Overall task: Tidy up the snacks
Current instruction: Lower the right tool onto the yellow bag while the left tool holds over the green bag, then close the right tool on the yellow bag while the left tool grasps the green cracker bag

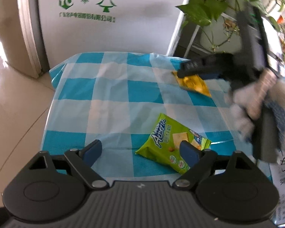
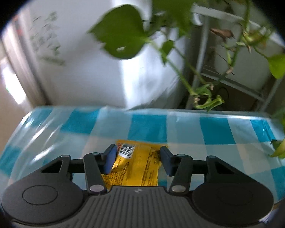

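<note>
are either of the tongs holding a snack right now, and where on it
Right tongs straddle the yellow snack packet across its width near the barcode end; whether the pads grip yet cannot be told. Left tongs hold nothing.

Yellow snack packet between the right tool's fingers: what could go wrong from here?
1. The yellow packet lies flat on the checked tablecloth; the right tool straddles it, so closing may buckle it or snag the cloth.
2. Plant leaves hang close above; lifting could brush them.
3. The left tool hovers open by the green packet, which might get nudged.
</note>
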Demonstrator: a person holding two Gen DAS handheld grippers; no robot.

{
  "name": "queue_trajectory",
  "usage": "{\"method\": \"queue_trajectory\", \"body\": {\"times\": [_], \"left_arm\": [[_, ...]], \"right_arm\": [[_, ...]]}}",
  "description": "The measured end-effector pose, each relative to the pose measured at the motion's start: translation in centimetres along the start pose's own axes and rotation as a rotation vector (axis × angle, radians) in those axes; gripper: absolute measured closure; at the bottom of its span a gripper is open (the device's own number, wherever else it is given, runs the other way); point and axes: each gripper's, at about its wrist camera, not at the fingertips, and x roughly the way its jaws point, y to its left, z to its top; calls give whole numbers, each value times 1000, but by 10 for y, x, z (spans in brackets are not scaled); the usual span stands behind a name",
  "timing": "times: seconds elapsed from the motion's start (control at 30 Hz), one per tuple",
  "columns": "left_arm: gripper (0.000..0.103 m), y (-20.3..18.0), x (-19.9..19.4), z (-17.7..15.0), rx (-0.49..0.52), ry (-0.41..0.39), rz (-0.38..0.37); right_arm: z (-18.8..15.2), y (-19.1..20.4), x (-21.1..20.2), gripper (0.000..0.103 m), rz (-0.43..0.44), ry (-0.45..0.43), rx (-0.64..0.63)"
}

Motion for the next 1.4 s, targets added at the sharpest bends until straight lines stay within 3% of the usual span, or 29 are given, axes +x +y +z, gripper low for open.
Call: {"method": "queue_trajectory", "body": {"times": [0.2,0.37,0.73,0.93,1.1,1.27,1.4], "left_arm": [[14,6,-4,-1,-29,9,5],[14,14,-9,-3,-48,23,25],[14,48,-37,-11,-103,-11,56],[14,45,-39,-23,-73,14,15],[14,23,-35,-25,1,9,-19],[14,6,-23,-21,40,10,18],[9,-4,-14,-22,50,20,38]], "right_arm": [[-22,11,-29,48,72,56,-46],[-41,31,-58,48,80,81,-117],[-94,69,-114,48,112,129,-91],[-115,57,-135,49,41,119,86],[-125,36,-141,48,-75,77,194],[-132,14,-142,33,-66,77,321],[-135,3,-146,29,-78,91,378]]}}
